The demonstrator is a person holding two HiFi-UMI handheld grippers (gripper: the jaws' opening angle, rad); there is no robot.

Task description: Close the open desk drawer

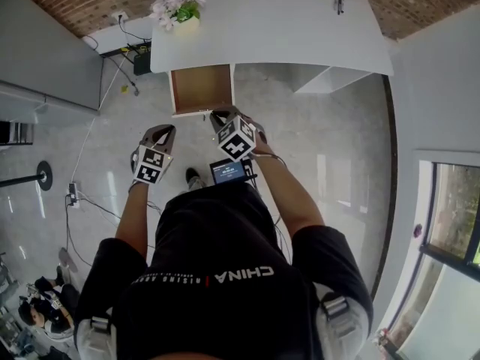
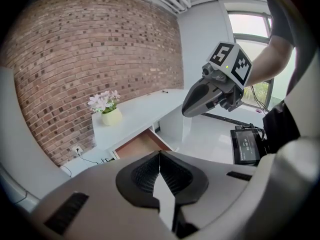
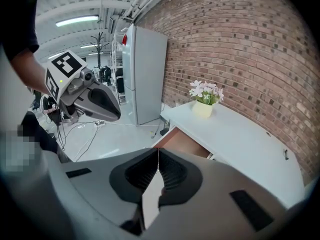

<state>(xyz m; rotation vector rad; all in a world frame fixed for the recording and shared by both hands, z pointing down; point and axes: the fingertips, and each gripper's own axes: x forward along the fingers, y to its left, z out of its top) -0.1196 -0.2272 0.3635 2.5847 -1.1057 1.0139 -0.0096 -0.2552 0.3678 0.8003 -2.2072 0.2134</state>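
The drawer (image 1: 201,88) projects from the near edge of the desk (image 1: 285,28), at its left end. The flower pot (image 1: 182,22) stands behind it, on the left edge.

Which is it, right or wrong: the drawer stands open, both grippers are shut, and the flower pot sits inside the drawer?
Wrong: the head view shows the flower pot on the desk top, not in the drawer. The rest holds.

This looks like an office workroom. A plain white rectangular counter (image 1: 285,21) stands against a red brick wall (image 2: 90,59) and carries a pale pot of pink-white flowers (image 1: 180,10). Around it are glossy grey floor tiles (image 1: 322,133), a tall grey metal cabinet (image 3: 145,79), a long ceiling strip light (image 3: 77,20) and large glass windows (image 1: 454,208).
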